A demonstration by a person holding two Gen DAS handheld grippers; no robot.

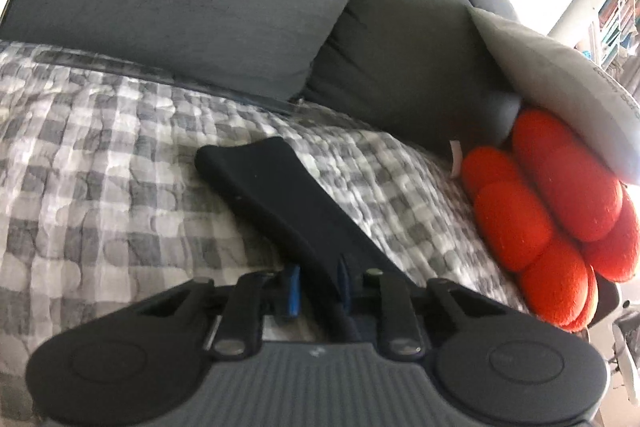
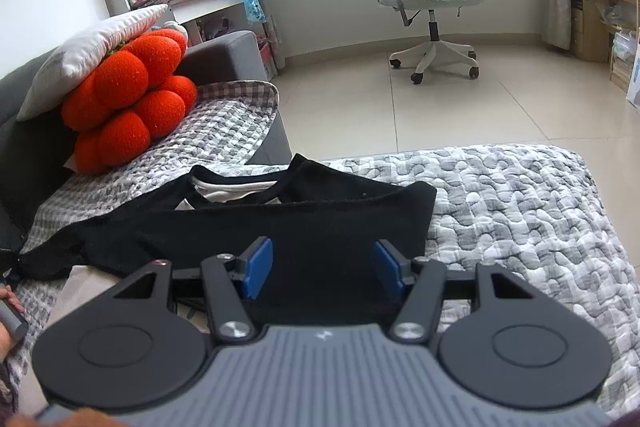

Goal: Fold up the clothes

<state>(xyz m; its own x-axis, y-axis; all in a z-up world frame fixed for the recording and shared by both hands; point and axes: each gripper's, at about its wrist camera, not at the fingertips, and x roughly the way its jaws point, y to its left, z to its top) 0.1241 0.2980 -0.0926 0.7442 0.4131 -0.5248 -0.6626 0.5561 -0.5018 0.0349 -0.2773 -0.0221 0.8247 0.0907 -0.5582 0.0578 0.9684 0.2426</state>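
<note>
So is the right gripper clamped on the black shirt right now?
No, the right gripper is open, its blue pads spread wide above the black shirt without pinching any fabric.

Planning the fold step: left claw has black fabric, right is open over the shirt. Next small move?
Probably lower the right claw and close it on the black shirt just beneath it. The left claw already pinches a strip of the shirt, while the right one grips nothing, so a second hold looks needed before folding.
</note>
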